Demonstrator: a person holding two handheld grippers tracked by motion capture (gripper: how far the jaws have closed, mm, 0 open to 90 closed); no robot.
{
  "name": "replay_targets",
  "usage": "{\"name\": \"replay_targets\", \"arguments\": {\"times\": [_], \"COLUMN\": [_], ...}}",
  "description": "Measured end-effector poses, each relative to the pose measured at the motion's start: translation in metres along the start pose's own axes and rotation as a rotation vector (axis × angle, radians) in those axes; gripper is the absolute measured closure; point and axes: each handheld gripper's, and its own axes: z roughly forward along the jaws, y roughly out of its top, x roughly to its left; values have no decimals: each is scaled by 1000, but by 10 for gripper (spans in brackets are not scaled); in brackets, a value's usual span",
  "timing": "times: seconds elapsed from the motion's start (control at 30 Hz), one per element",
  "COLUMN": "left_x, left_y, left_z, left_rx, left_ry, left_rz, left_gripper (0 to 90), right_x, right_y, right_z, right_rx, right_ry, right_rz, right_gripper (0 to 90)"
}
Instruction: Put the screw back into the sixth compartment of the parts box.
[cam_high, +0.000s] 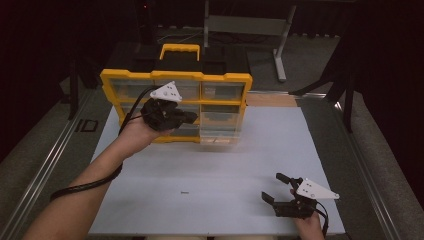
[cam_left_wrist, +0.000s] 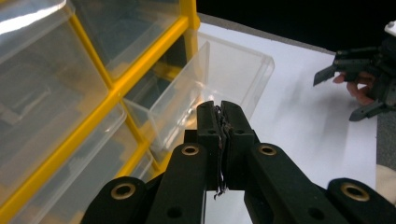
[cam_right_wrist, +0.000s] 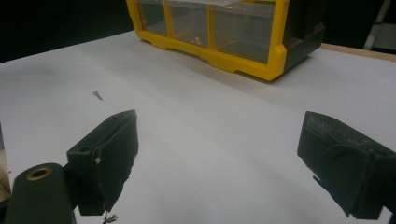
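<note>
White table (cam_high: 210, 165), dim room, perhaps carpeted

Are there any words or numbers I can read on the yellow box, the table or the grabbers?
None can be read.
Organizer: no label or brand shows on its yellow frame or clear drawers.
Grey plates on the left gripper and right gripper: small dots, no letters.
Floor mark left of the table: a dark outlined shape, too small to read.
</note>
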Motion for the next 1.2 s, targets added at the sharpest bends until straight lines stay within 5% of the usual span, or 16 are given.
{"name": "replay_targets", "arguments": {"times": [0.8, 1.2], "left_x": [3, 7], "left_y": [27, 24], "left_z": [51, 76], "left_rx": [30, 129], "left_ry": [-19, -9], "left_rz": [-11, -14], "left_gripper": [883, 882], "right_x": [0, -1], "right_y": [0, 0], "right_z": [-1, -1], "right_rx": [-6, -7], "right_ry": [6, 5], "right_rz": [2, 3], "right_gripper": [124, 124]}}
